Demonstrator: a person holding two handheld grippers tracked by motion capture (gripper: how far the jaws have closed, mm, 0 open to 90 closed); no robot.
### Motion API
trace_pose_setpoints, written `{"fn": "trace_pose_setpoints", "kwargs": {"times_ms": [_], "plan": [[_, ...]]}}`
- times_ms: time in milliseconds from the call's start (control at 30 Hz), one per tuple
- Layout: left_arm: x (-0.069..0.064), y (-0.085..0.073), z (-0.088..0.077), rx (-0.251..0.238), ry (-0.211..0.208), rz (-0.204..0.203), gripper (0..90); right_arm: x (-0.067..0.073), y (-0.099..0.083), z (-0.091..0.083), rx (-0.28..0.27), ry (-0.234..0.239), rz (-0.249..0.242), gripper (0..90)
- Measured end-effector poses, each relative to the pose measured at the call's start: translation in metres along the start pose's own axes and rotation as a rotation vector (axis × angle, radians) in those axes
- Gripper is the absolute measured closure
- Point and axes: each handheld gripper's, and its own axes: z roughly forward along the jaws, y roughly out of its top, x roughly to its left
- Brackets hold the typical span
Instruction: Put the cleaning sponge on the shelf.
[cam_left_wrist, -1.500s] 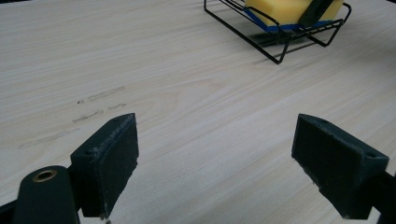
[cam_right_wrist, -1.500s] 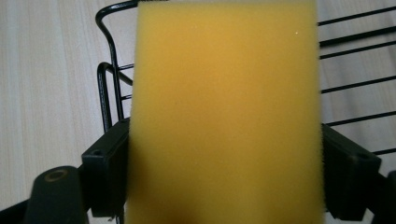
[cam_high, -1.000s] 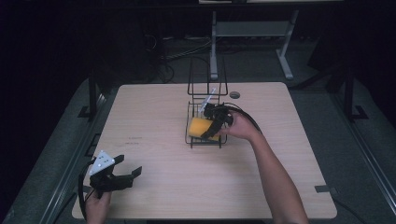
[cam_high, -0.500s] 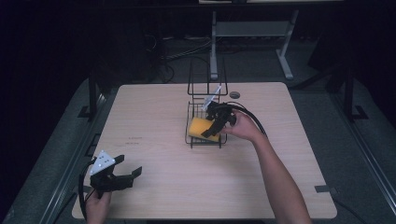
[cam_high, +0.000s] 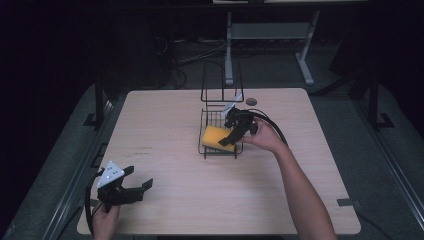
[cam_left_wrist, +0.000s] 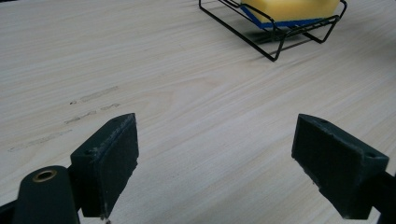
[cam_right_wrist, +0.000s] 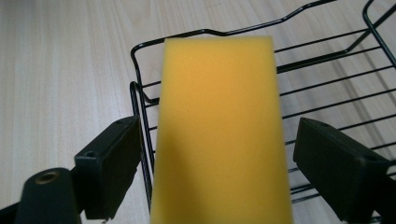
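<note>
A yellow sponge (cam_high: 217, 137) with a blue underside lies tilted in a black wire basket (cam_high: 220, 152) near the table's middle. My right gripper (cam_high: 235, 131) hovers just over the sponge's right end. In the right gripper view the sponge (cam_right_wrist: 217, 130) runs lengthwise between the two pads of my right gripper (cam_right_wrist: 217, 154), with a gap on each side, so it is open. The basket's rim (cam_right_wrist: 135, 88) curves behind it. My left gripper (cam_high: 135, 187) rests open at the table's front left corner, empty. The left gripper (cam_left_wrist: 224, 158) faces bare wood, with the basket (cam_left_wrist: 275, 51) and sponge (cam_left_wrist: 289, 9) far off.
The basket has a tall wire back (cam_high: 220, 85) on its far side. A small dark disc (cam_high: 251, 101) lies on the table behind it. A metal stand (cam_high: 270, 35) is on the floor beyond the wooden table (cam_high: 165, 125).
My right gripper has shifted slightly to the right over the basket, and the sponge sits a little lower in it. The left gripper has not moved.
</note>
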Motion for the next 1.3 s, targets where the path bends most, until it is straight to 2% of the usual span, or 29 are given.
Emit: {"fn": "trace_pose_setpoints", "kwargs": {"times_ms": [100, 167, 300, 367, 500, 567, 967, 1300], "plan": [[0.0, 0.0, 0.0, -0.001, 0.0, -0.001, 14.1, 0.0, -0.003, -0.002, -0.007, 0.001, 0.006, 14.8], [0.0, 0.0, 0.0, -0.001, -0.001, -0.001, 14.1, 0.002, -0.008, -0.003, -0.022, -0.034, 0.002, 14.9], [-0.001, 0.0, 0.0, 0.001, 0.0, 0.001, 14.1, -0.001, -0.015, -0.005, -0.036, -0.007, 0.029, 14.9], [-0.001, 0.0, 0.001, 0.0, -0.001, 0.001, 14.1, 0.0, -0.017, -0.007, -0.037, -0.029, 0.024, 14.9], [-0.001, 0.001, 0.002, 0.001, -0.002, -0.001, 14.0, -0.001, -0.024, -0.012, -0.064, -0.018, 0.045, 14.9], [-0.001, 0.001, 0.002, 0.0, -0.003, 0.002, 14.0, 0.0, -0.027, -0.015, -0.075, -0.028, 0.055, 14.9], [-0.002, 0.002, 0.004, 0.003, -0.001, -0.001, 14.1, -0.001, -0.038, -0.024, -0.07, -0.032, 0.068, 14.9], [-0.001, 0.002, 0.004, 0.002, -0.006, -0.006, 14.0, -0.001, -0.059, -0.038, -0.061, -0.052, 0.092, 14.9]]}}
